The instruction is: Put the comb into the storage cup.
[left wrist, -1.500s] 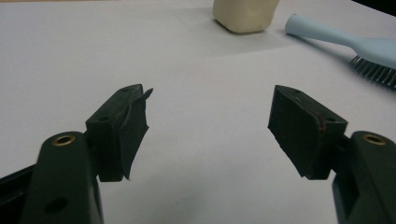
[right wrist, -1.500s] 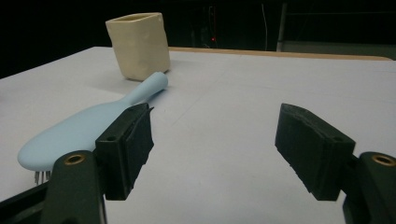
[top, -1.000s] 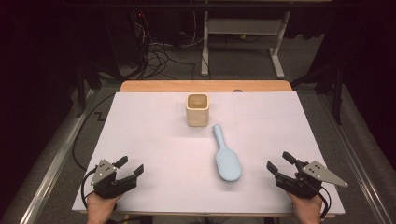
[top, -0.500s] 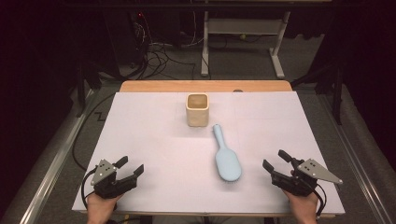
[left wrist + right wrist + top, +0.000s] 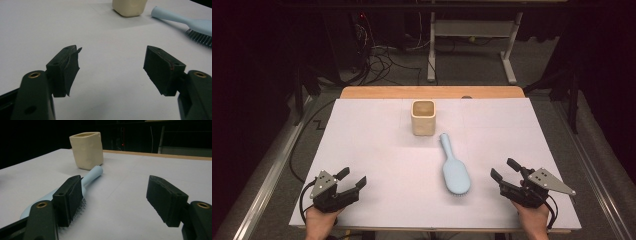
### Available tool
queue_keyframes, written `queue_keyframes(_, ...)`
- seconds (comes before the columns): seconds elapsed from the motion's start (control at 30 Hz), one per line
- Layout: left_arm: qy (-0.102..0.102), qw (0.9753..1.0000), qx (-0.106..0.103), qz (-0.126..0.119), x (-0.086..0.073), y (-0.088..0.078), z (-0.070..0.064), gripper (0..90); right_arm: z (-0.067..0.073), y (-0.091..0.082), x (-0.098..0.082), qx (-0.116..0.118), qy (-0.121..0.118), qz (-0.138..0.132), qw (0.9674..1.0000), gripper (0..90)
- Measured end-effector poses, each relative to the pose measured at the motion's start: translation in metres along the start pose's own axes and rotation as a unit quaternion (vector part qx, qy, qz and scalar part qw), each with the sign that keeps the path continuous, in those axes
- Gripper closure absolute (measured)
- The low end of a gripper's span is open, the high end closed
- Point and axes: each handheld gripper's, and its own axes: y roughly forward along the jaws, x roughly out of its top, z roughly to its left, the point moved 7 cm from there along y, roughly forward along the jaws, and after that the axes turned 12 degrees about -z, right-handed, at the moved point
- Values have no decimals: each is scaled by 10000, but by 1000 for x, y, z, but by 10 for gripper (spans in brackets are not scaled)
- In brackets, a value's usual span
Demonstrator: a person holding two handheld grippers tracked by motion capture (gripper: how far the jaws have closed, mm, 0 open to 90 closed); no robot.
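A light blue hairbrush lies bristles down near the middle of the white table cover, its handle pointing at a cream square cup that stands upright farther back. My right gripper rests at the front right, open and empty, just right of the brush head. From the right gripper view the hairbrush lies past the left jaw, with the cup behind it. My left gripper sits at the front left, open with nothing between its jaws. The left gripper view has the cup and hairbrush far ahead.
The white cover tops a wooden table whose bare back edge shows behind the cup. Past it, on the dark floor, are cables and a white desk frame.
My right gripper has shifted slightly left toward the brush head. The left gripper, the hairbrush and the cup have stayed put.
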Motion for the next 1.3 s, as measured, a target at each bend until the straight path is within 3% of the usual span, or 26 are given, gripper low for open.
queue_keyframes(0.5, 6, 10000, -2, 36, -1, 1, 0, 290, 8, 11, -2, 135, 42, 62, 9999, 293)
queue_keyframes(1.07, 2, 10000, -45, 25, -1, 2, -1, 290, 26, 41, 6, 426, 96, 70, 9990, 295)
queue_keyframes(1.3, -87, 9999, -81, -10, 0, 1, -1, 290, 28, 51, 5, 437, 166, 141, 9988, 298)
